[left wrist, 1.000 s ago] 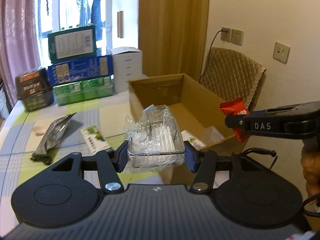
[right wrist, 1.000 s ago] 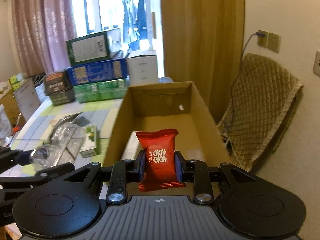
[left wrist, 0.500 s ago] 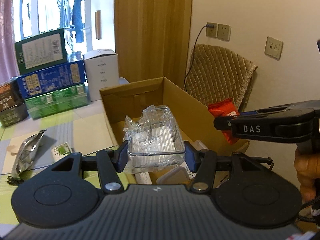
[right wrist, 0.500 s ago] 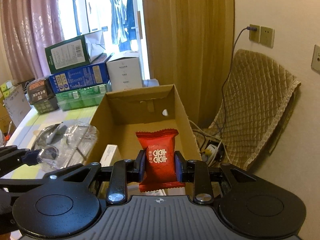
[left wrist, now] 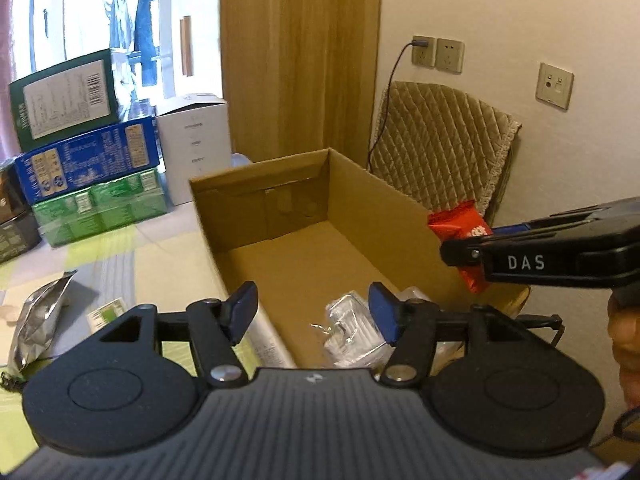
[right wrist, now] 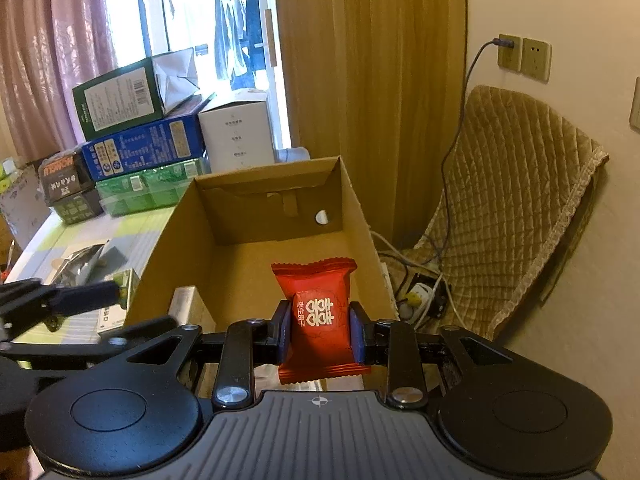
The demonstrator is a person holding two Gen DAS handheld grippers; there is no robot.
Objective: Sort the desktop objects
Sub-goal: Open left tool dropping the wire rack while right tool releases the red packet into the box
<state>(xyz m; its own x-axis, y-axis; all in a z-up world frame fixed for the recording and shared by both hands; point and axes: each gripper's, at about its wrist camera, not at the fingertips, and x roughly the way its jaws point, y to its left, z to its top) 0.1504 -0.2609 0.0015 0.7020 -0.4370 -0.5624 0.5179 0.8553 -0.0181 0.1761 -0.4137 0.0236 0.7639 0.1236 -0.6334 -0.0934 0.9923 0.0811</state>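
An open cardboard box stands on the table. My left gripper hangs open over its near end, nothing between its fingers. Below it a clear plastic-wrapped package lies inside the box. My right gripper is shut on a red snack packet with white characters, held above the box's near right wall. In the left wrist view that packet shows at the box's right rim, in the right gripper. The left gripper appears at the left edge of the right wrist view.
Stacked green, blue and white cartons stand at the table's far side. A silver foil bag and a small green-and-white box lie left of the cardboard box. A quilted chair and floor cables sit to the right.
My left gripper has opened and let go of the clear package, which dropped into the box. The right gripper still holds the red packet over the box.
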